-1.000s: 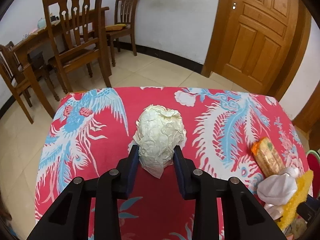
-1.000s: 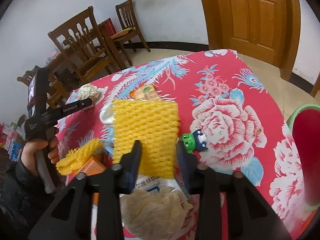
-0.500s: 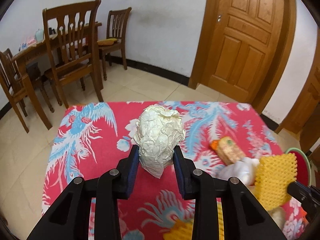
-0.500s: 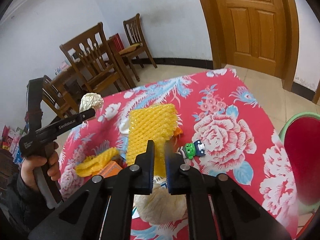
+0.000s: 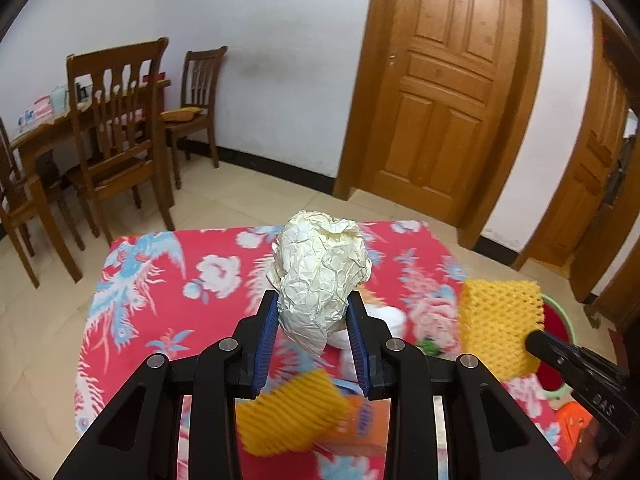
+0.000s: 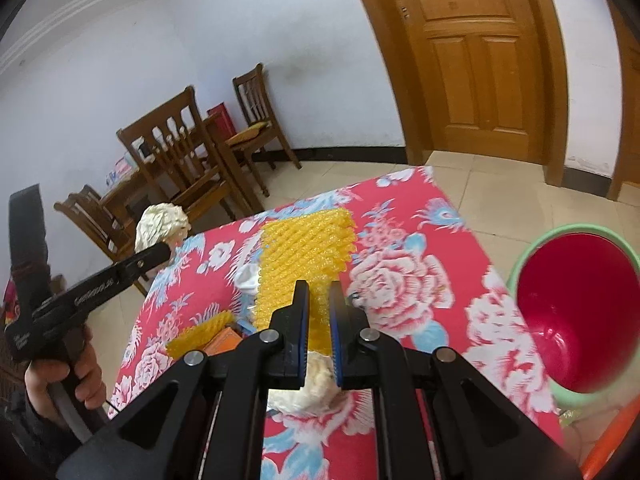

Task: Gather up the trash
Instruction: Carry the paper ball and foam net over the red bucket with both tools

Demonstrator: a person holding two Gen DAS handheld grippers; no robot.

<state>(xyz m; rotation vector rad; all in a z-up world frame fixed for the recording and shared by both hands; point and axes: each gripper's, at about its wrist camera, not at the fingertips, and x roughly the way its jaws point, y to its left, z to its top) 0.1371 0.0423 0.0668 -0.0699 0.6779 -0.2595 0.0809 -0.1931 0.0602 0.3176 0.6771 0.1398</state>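
Wooden chairs [image 5: 116, 128] ring a dining table [image 5: 48, 128] beside a closed wooden door [image 5: 444, 92], left of it

Crinkled matt paper ball [image 5: 320, 276], yellow foam netting [image 6: 306, 248], glossy plastic bin [image 6: 576, 312].

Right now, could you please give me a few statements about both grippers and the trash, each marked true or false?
1. The left gripper holds a crumpled paper ball. True.
2. The right gripper is open and holds nothing. False: it is shut on the yellow foam net.
3. The bin stands on the tablecloth. False: it stands beside the table.
4. The bin is red inside. True.
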